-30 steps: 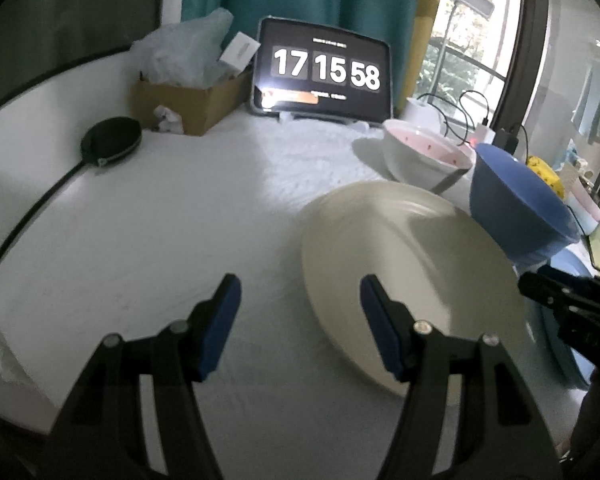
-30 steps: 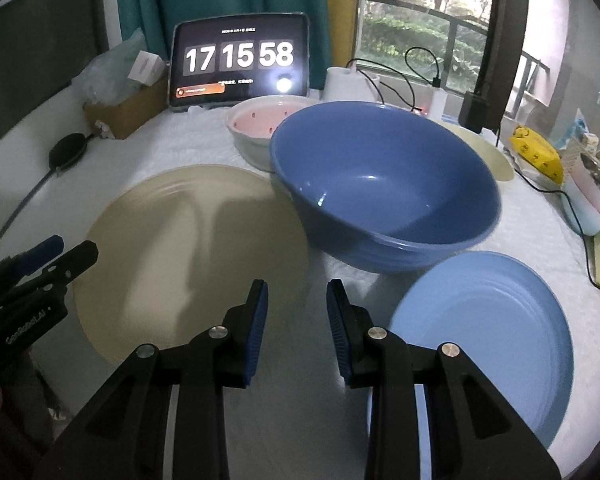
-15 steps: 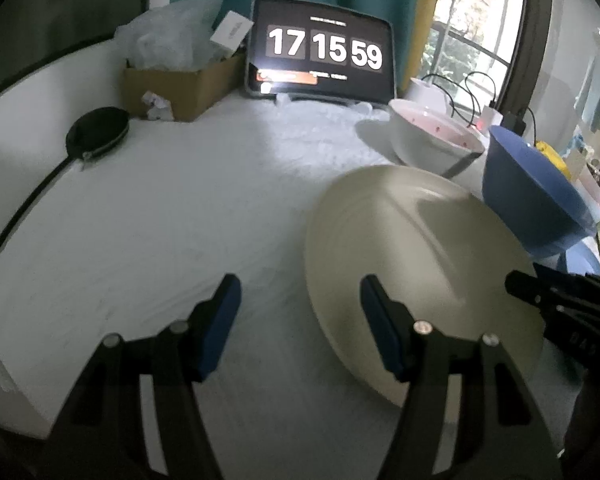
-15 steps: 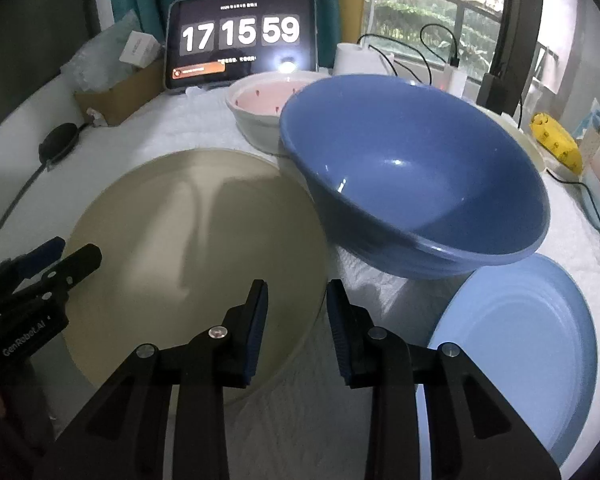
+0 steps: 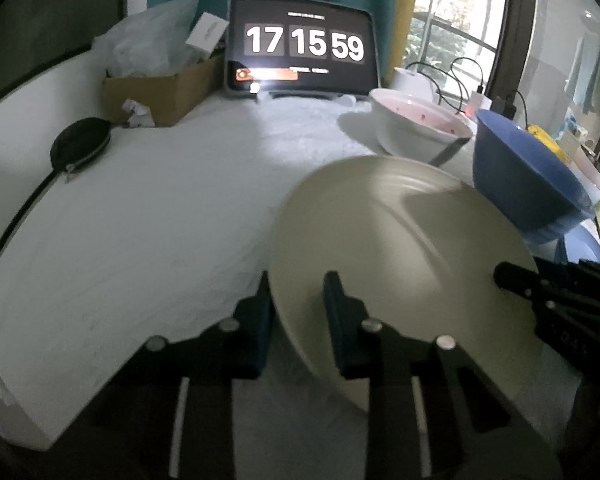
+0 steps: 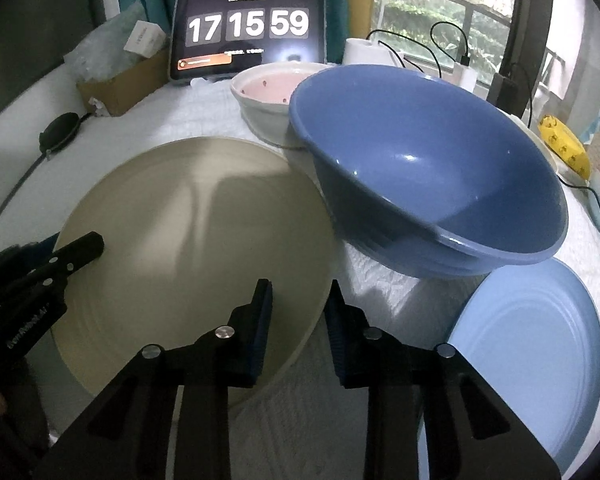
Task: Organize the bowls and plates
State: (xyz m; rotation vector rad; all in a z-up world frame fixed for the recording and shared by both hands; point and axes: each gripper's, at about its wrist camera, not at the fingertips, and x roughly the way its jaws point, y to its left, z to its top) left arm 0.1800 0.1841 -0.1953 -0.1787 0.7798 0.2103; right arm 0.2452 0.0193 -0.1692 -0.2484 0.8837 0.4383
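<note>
Left wrist view: left tongs (image 5: 296,312) have narrowed around cream plate (image 5: 400,248) rim, contact unclear.
Right tongs (image 6: 298,312): slightly parted, straddling plate's near rim, holding nothing.
Meaning: plate lift imminent.

Back of the table — clutter behind the dishes

A tablet (image 5: 302,46) reads 17 15 59; beside it sits a cardboard box (image 5: 160,90) holding a plastic bag (image 5: 148,44) — a black pouch (image 5: 80,148) lies nearer.

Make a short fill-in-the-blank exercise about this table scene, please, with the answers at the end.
1. Both grippers straddle the rim of the ______ plate.
2. The light blue plate lies in front of the big ______ bowl.
3. The clock on the tablet shows 17 15 ______.
4. The inside of the white bowl is ______.

Answers: cream; blue; 59; pink
</note>
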